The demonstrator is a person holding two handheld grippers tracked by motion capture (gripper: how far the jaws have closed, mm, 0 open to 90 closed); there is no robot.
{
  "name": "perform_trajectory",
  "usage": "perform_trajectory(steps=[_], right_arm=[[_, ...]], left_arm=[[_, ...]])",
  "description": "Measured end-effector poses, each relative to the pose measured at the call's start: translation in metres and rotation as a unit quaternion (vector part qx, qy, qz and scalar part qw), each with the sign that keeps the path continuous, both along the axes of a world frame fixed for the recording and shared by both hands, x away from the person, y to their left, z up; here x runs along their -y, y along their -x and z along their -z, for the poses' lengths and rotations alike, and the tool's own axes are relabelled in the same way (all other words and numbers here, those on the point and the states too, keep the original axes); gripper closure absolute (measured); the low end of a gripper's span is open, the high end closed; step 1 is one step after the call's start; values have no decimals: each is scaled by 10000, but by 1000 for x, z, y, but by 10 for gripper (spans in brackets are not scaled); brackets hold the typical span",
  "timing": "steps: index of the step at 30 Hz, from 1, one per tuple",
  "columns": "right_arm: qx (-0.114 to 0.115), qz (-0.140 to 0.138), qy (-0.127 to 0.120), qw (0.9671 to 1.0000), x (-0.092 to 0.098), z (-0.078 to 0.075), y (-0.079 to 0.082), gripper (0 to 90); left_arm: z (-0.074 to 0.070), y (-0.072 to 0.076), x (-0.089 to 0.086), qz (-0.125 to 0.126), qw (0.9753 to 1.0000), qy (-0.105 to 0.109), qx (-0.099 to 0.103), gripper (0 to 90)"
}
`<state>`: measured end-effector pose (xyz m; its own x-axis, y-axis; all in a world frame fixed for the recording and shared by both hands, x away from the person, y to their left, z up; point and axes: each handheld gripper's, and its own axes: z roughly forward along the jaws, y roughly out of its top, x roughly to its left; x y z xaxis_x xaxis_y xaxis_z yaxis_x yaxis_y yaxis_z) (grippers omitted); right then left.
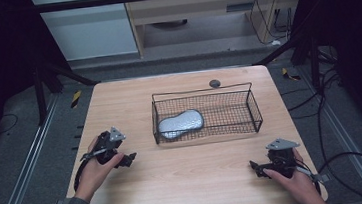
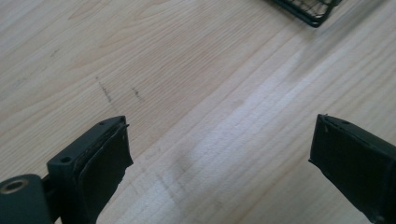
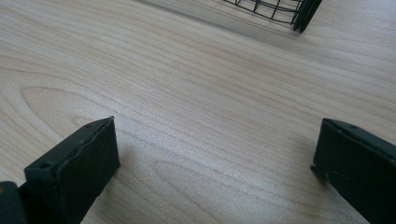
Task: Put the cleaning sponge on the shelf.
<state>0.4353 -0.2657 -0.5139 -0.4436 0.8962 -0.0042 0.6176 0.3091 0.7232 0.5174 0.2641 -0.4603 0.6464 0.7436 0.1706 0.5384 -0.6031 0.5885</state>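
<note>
A black wire basket (image 1: 250, 106) stands on the wooden table (image 1: 186, 182), toward the back centre. Inside it, at its left end, lies a silvery grey peanut-shaped object (image 1: 181, 123). My left gripper (image 1: 130, 159) rests on the table left of the basket, held by a hand, and its jaws stand wide apart over bare wood (image 2: 219, 158). A corner of the basket (image 2: 313, 11) shows at the top of the left gripper view. My right gripper (image 1: 253, 168) sits near the front right corner, open, with nothing between its jaws (image 3: 215, 163). The basket's corner (image 3: 299, 14) appears far ahead of it.
A small dark round disc (image 1: 214, 83) is set in the table behind the basket. Black frame bars and cables surround the table on the floor. Bare wood stretches between the two grippers in front of the basket.
</note>
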Motion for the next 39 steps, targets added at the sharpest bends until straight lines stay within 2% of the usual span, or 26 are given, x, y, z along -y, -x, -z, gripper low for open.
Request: perform_trajectory(steps=[1, 7, 9, 11, 14, 15, 19, 20, 24, 28, 29, 31, 39], right_arm=[[0, 0, -1, 10000, 0, 0, 0, 3], [0, -1, 0, 10000, 0, 0, 0, 3], [-4, 4, -6, 10000, 0, 0, 0, 3], [-1, 0, -1, 10000, 0, 0, 0, 3], [-1, 0, -1, 10000, 0, 0, 0, 3], [-4, 3, -6, 10000, 0, 0, 0, 3], [-1, -6, 2, 10000, 0, 0, 0, 3], [-4, -13, -1, 10000, 0, 0, 0, 3], [-3, -14, -3, 10000, 0, 0, 0, 3], [-3, -14, -2, 10000, 0, 0, 0, 3], [-3, -14, -2, 10000, 0, 0, 0, 3], [-1, -20, 0, 10000, 0, 0, -1, 3], [0, -22, 1, 10000, 0, 0, -1, 3]], left_arm=[[4, -4, -4, -119, 9999, 49, -23, 42], [14, -14, -13, -410, 9990, 122, -143, 47], [20, -16, -16, -527, 9982, 246, -155, 48], [22, -16, -17, -525, 9982, 236, -157, 48], [26, -17, -18, -564, 9977, 352, -136, 48], [28, -19, -19, -604, 9969, 485, -124, 48], [32, -21, -20, -641, 9965, 531, -43, 47], [35, -22, -20, -644, 9958, 647, -45, 47], [39, -24, -18, -651, 9955, 686, -2, 41], [43, -27, -17, -654, 9936, 919, -6, 19], [43, -27, -17, -654, 9936, 919, -6, 7], [47, -27, -18, -636, 9925, 1038, 126, 0], [47, -27, -19, -618, 9925, 1047, 146, 0]])
